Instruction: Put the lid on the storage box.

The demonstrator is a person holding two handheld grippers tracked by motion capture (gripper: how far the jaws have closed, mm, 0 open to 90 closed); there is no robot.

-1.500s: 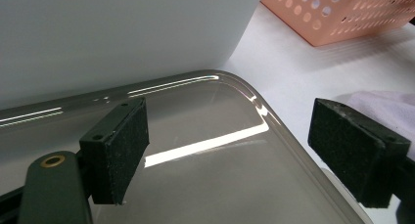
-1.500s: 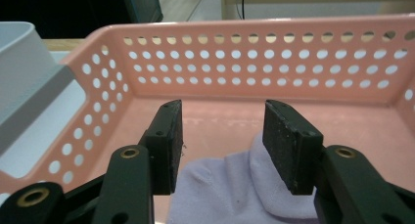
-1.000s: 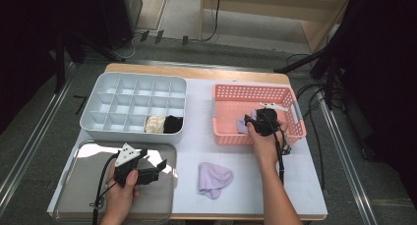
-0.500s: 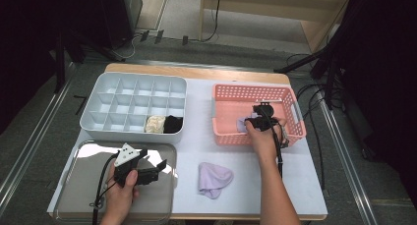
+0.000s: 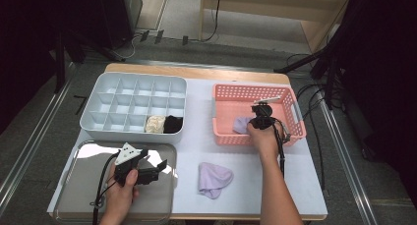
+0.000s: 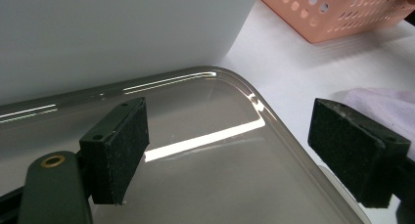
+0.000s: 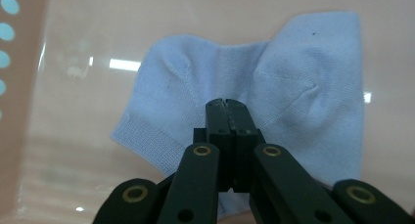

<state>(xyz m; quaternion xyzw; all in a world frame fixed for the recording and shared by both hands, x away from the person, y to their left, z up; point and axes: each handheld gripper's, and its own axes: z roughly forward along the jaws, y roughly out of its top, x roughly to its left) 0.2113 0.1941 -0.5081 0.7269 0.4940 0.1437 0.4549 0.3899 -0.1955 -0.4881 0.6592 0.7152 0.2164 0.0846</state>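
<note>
A pale blue sock (image 7: 274, 87) lies flat on the floor of the pink basket (image 5: 297, 118). My right gripper (image 7: 223, 102) points down onto it. Its jaws have just been closing and now stand together, pinching a fold of the sock at their tips. From above, that gripper (image 5: 253, 122) sits inside the basket beside the sock (image 5: 241, 125). My left gripper (image 6: 235, 155) hovers open over the shiny metal tray (image 6: 195, 185), with nothing between its pads. In the high view the left gripper (image 5: 158, 169) is at the front left.
A lilac sock (image 5: 214, 179) lies crumpled on the white table, front centre, and its edge (image 6: 377, 99) shows beyond the tray. The grey divided organizer (image 5: 91, 118) at the back left holds a cream sock (image 5: 155, 123) and a black one (image 5: 173, 124).
The right hand has shifted slightly inside the basket, over the blue sock. The left hand and its gripper have stayed where they were.
</note>
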